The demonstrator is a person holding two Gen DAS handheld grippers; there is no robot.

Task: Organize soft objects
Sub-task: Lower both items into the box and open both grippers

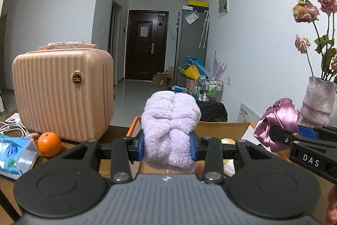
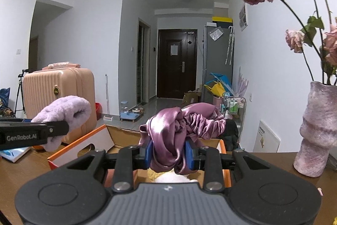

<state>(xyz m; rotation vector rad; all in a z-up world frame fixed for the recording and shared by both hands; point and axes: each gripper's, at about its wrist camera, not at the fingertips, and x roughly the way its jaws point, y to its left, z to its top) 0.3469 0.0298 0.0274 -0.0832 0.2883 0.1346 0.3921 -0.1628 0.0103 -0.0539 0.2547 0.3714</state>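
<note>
Holding both soft items above the cardboard box (image 2: 118, 140), I judge the step in hand to be the carry, with placement not yet made. The box sits low and centre in both wrist views, its orange-edged flaps open, and something pale and soft already lies inside it beneath the right tongs.

The fluffy lilac cloth (image 1: 169, 130) fills the centre of the left wrist view. My left gripper (image 1: 168, 148) is clamped on its lower part, blue pads pressed into the pile on either side, and the bulk of the cloth stands above the jaws. In the right wrist view it appears at the left edge, clear of the box.

The purple satin scrunchie (image 2: 181, 130) sits centre frame in the right wrist view. My right gripper (image 2: 168, 154) is closed on its bunched fabric, folds spilling above and to the right of the jaws.

The next move, in my judgement, calls for lowering each item over the box opening before releasing, one at a time, as the two tongs hang close together.
</note>
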